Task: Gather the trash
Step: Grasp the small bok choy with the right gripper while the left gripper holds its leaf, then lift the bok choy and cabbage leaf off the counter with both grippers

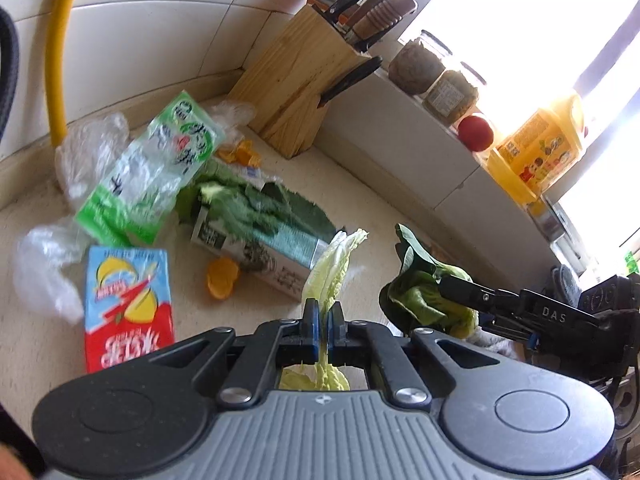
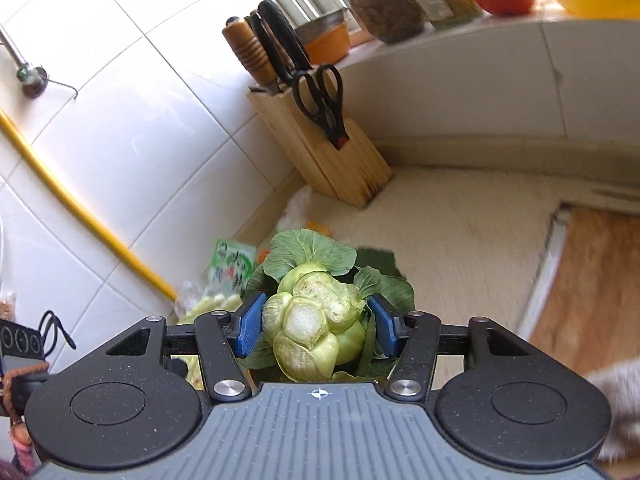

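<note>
Between the blue pads of the right claw (image 2: 316, 326), a bok choy stump (image 2: 314, 330), cut base toward the camera, dark leaves spreading behind it; pads pressed on both sides, jaws about half spread, stump lifted off the table (image 2: 460, 240). In the left claw (image 1: 324, 326), a pale cabbage leaf (image 1: 338, 264), pinched at its stalk by jaws shut almost together, tip standing upward and frilled end hanging below the pads. Seen from the left wrist, right claw (image 1: 444, 286) just beside to the right, carrying the same green stump (image 1: 420, 292).

On the table behind: a red and blue drink carton (image 1: 128, 312) lying flat at left, a green printed wrapper (image 1: 160, 172) above it, crumpled clear plastic (image 1: 44, 272) around both, a boxed pack of dark greens (image 1: 256, 232) in the middle, orange peel (image 1: 222, 282) just beside that box.

Farther back, in the corner, a wooden knife block (image 1: 292, 88) with knives and scissors (image 2: 322, 100). Along the sill, jars (image 1: 452, 94), a tomato (image 1: 475, 132), a yellow oil jug (image 1: 540, 148). Against the tiled wall, a yellow hose (image 1: 58, 52).
</note>
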Demonstrator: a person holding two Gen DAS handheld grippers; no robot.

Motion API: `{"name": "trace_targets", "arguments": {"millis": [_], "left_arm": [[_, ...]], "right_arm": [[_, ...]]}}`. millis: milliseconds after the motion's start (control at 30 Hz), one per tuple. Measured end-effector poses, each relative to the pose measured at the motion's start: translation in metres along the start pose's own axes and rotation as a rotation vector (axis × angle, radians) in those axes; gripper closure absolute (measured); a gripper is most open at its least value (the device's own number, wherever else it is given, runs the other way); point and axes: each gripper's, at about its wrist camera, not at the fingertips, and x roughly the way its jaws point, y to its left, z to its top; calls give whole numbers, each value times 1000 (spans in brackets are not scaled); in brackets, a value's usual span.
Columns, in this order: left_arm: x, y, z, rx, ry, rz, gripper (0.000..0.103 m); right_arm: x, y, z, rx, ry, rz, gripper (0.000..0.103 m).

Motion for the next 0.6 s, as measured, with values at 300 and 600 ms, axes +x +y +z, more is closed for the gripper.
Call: {"name": "trace_targets", "arguments": {"millis": [300, 600], "left_arm": [[9, -5, -38, 31, 47, 113, 101], [28, 0, -72, 46, 126, 247, 101]], "right_arm": [[-17, 1, -40, 45, 51, 16, 40], [-6, 4, -75, 35, 141, 44, 40]]}}
